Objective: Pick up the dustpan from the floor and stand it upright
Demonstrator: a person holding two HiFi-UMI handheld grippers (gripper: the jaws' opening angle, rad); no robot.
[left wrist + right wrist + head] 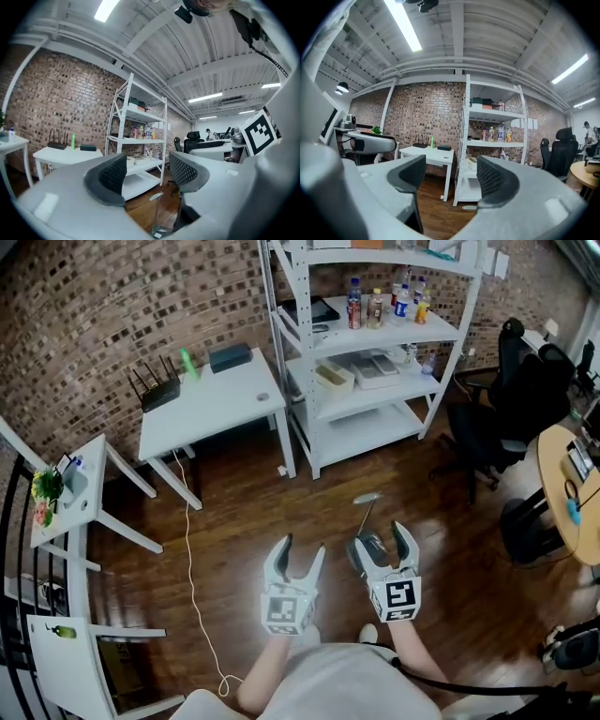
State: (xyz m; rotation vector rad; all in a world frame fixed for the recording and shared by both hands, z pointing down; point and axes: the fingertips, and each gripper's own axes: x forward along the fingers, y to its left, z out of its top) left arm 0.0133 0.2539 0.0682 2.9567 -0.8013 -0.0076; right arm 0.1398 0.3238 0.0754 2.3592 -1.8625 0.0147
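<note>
Both tools are released and carry nothing: left tool [302, 546] [145, 171] and right tool [378, 534] [452, 176] have jaws spread, held up and pointing level, well above the floor [244, 512]. The dustpan [367, 497] [157, 197] is on the floor just ahead of the right tool and in front of the shelf rack [375, 338]. It looks upright to me: thin stem, pale grip on top, dark pan at the bottom. I'd call the task done. My read on handling: light, with a stiff narrow stem that is probably slick, and tippy on a small base. If it needs re-gripping I'd clamp the stem just under the grip, not the pan.
</note>
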